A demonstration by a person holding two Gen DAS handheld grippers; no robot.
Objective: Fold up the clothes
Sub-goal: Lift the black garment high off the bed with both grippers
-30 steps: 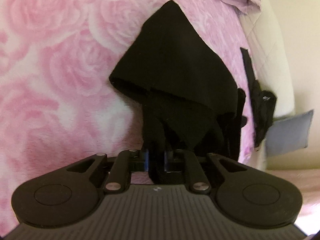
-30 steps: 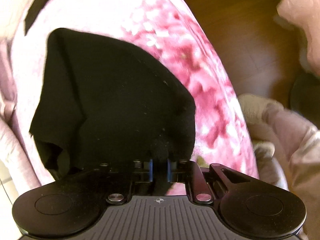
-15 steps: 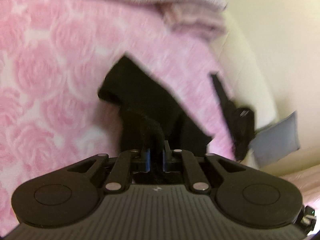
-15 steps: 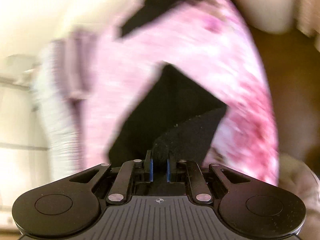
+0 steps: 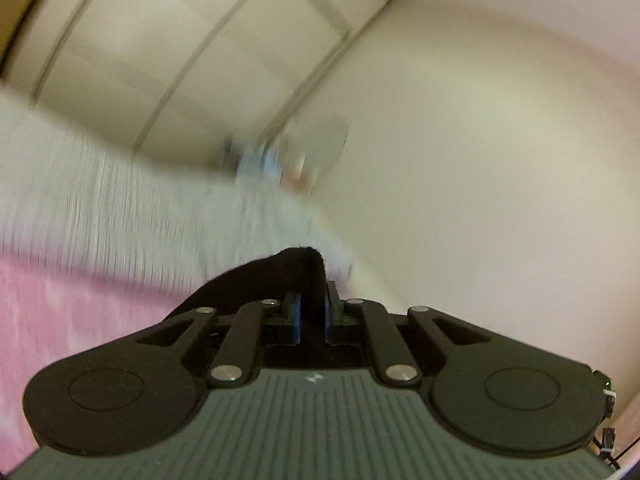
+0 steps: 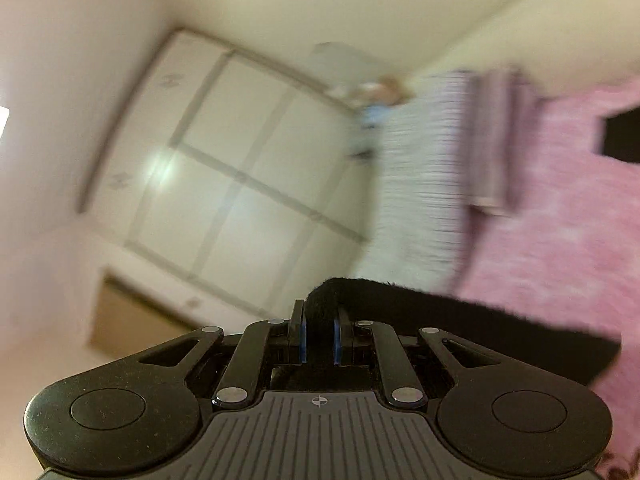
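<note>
The left gripper (image 5: 311, 312) was clamped on a bunched edge of the black garment (image 5: 280, 272), the cloth pinched between its blue-lined fingers and rising in a small hump just beyond the fingertips. From there the fabric ran off to the left, low over the pink rose-patterned blanket (image 5: 72, 312). The view was tilted upward and heavily blurred, so most of it showed a cream wall (image 5: 500, 160) and pale wardrobe doors (image 5: 180, 52) above the blanket. Between blanket and wardrobe lay a white striped cover (image 5: 120, 200); some small blurred things at its far end could not be made out.

The right gripper (image 6: 319, 334) likewise held the black garment (image 6: 460, 328), its jaws closed on a thick fold that poked up between the blue pads. From that grip the cloth stretched away to the right as a taut dark band, hanging above the pink blanket (image 6: 560, 240). Farther along the blanket, near the right edge of the view, a separate dark patch (image 6: 620, 136) lay on it; whether that was another part of the same garment or a different piece could not be told. Left of the blanket stood the striped cover (image 6: 420, 184), and beyond that the panelled wardrobe doors (image 6: 224, 168), with a brown opening (image 6: 128, 320) below them.
</note>
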